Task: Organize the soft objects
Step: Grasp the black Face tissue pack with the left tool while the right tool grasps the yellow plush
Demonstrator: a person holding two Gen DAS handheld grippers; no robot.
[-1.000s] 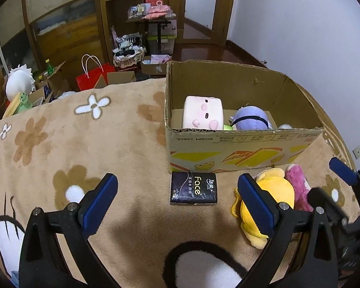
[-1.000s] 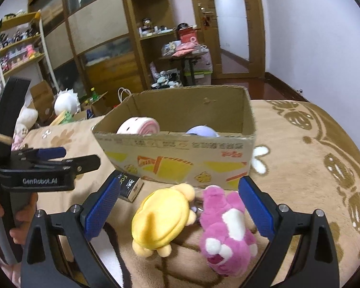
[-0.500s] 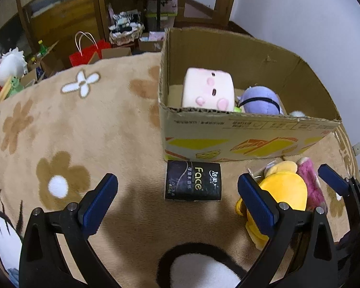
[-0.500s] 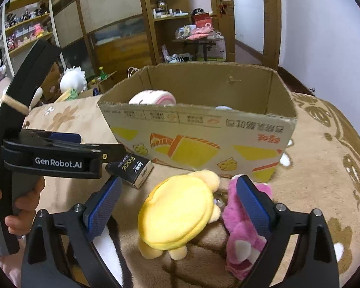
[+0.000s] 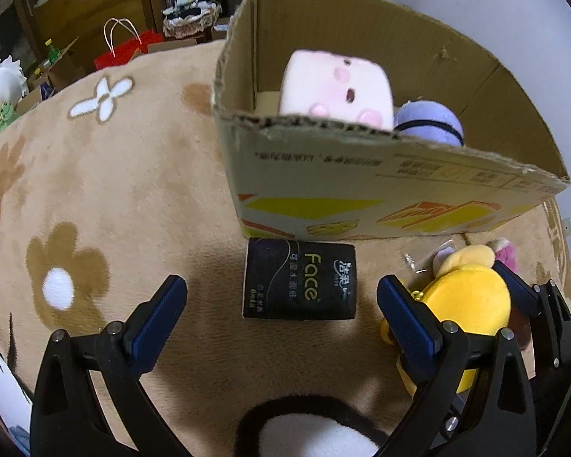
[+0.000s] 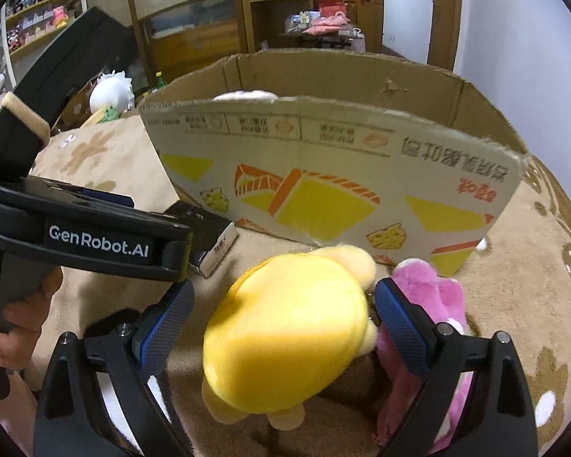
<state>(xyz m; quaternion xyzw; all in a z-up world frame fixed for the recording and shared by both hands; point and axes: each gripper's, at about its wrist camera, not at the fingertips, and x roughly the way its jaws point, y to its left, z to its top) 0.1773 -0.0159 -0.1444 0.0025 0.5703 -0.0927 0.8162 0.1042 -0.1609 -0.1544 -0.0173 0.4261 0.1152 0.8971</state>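
While spread wide: left gripper (image 5: 281, 316), holding nothing, black tissue pack (image 5: 300, 280) lying ahead between its fingers.
Right gripper (image 6: 283, 321): spread wide around yellow plush (image 6: 285, 337), not clamped.
Pink plush (image 6: 434, 297): pressed outside right finger.
Blocking ahead: cardboard box (image 5: 361, 190) wall, touching the pack.
Inside box: pink cube plush (image 5: 335, 87), purple plush (image 5: 430, 123).
Open room: carpet (image 5: 114, 190) leftward.

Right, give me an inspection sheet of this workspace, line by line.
Surface: tan flower-print blanket.
Job's things: cardboard box holds pink square plush and purple plush; yellow plush and magenta plush lie in front of it.
Clutter: black tissue pack against the box.
Grippers: left gripper open over the tissue pack; right gripper open, straddling the yellow plush.
Cables: nothing seen.
Surroundings: wooden shelves, red bag.
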